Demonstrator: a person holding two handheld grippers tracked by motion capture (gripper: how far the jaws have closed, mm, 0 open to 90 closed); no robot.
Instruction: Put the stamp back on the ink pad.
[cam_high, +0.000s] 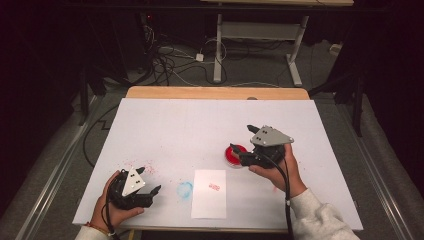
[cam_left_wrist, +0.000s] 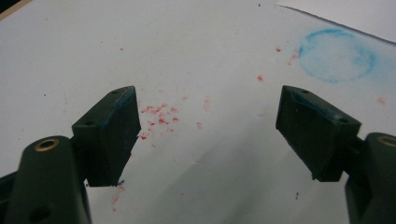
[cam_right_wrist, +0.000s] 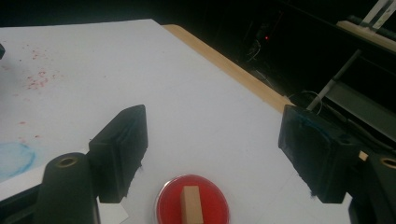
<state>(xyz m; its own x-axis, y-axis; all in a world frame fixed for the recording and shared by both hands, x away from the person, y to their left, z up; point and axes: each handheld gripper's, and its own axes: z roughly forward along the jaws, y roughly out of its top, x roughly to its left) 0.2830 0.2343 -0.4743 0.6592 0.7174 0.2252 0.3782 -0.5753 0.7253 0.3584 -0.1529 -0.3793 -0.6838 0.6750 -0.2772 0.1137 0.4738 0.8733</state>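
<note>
a white sheet (cam_high: 200, 125) covers the table, and a small slip of paper (cam_high: 208, 194) lies near its front edge; everything else is placed from that slip. the slip carries a small red stamped mark (cam_high: 214, 187) near its top. just left of the slip is a round blue smudge (cam_high: 184, 189) on the sheet, and further left a scatter of red specks (cam_high: 142, 166).

up and to the right of the slip sits a round red ink pad (cam_right_wrist: 192, 205), with a small wooden block (cam_right_wrist: 191, 204) standing on it (probably a stamp, though its face is hidden).

the right gripper (cam_high: 243, 144), held in the person's right hand (cam_high: 278, 172), hovers right over the pad. its jaws are spread wide with nothing between them, and in the right gripper view the block sits below the gap, not touched by either jaw.

the left gripper (cam_high: 150, 191) rests in the left hand (cam_high: 114, 210) well to the left of the slip, near the red specks. its jaws are also wide apart and empty, pointing toward the blue smudge.
</note>
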